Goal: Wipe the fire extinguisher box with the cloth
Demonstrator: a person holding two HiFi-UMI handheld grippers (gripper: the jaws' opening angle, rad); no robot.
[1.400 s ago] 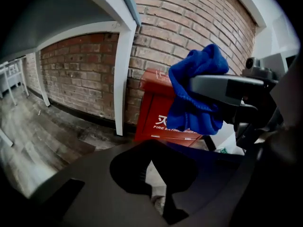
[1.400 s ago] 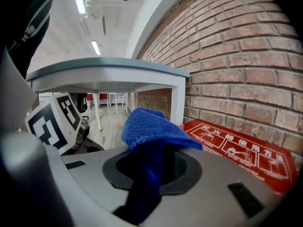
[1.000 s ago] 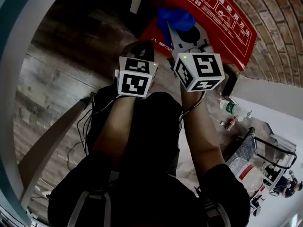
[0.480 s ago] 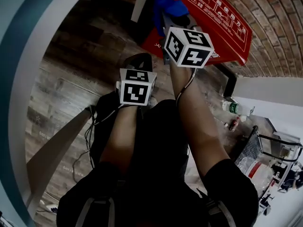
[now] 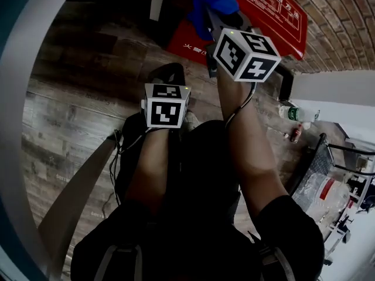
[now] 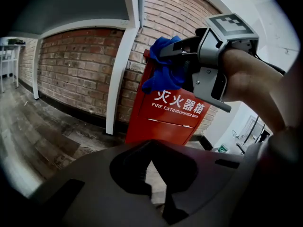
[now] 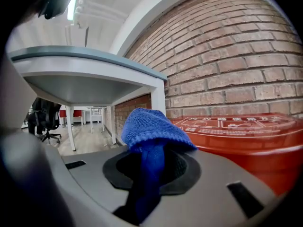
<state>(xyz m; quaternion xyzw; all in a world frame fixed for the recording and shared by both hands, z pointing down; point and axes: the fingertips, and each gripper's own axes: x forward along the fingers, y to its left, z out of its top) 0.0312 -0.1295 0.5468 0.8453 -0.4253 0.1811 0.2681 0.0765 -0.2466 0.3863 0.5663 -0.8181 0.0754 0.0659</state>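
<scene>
The red fire extinguisher box [image 5: 275, 10] stands against the brick wall; its front with white lettering [image 6: 173, 110] faces the left gripper view. My right gripper [image 5: 215, 17] is shut on a blue cloth [image 5: 210, 6] and holds it at the box's upper left corner. In the right gripper view the cloth [image 7: 150, 129] bulges out of the right gripper [image 7: 150, 167], with the box's top [image 7: 246, 131] just to its right. My left gripper [image 5: 171, 74] hangs lower, apart from the box, shut with nothing in it. The left gripper view also shows the cloth [image 6: 163, 65].
A white table leg [image 6: 120, 65] stands just left of the box, under a grey tabletop [image 7: 85, 63]. Bottles [image 5: 291, 115] lie on the wood floor to the right, near a wire cart [image 5: 328, 168]. A black office chair [image 7: 45, 117] stands far off.
The right gripper with the cloth has moved up and away from the body along the box's left corner. The left gripper has barely moved.
</scene>
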